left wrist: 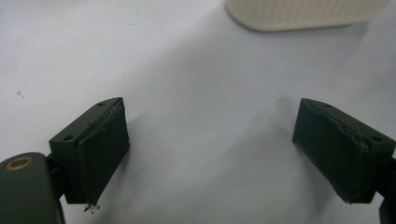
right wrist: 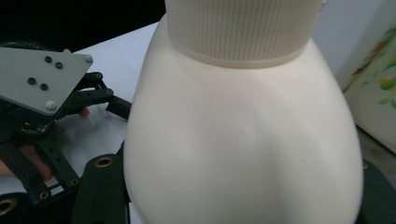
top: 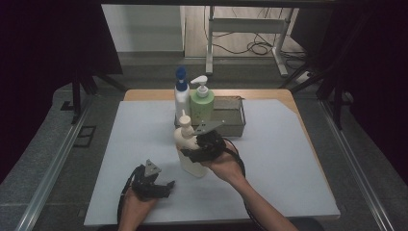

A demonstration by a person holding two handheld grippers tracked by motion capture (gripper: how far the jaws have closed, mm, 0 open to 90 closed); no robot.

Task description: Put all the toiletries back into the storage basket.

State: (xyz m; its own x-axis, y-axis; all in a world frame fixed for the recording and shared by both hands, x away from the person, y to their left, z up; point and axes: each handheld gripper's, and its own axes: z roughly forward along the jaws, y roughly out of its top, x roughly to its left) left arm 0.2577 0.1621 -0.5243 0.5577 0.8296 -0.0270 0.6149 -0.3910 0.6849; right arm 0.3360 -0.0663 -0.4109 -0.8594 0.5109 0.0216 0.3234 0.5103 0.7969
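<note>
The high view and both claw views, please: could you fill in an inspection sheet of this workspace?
Surface: pale blue-grey mat on a wooden table.
Job's things: cream bottle upright, right claw closed around it.
Clutter: blue-capped bottle and green pump bottle stand at a metal basket.
Claws: left claw open over bare mat.
Cables: black lead by right wrist; more on the floor.
Surroundings: dark curtains, white frame behind.

The cream bottle (right wrist: 243,140) is looking like smooth, matt plastic, with tiny ridges around its collar. The table cover (top: 269,163) is looking soft and matt. The left gripper (left wrist: 212,154) is showing dull black pads (left wrist: 100,154) with rough, worn edges. The basket (top: 230,115) is looking like metal.
</note>
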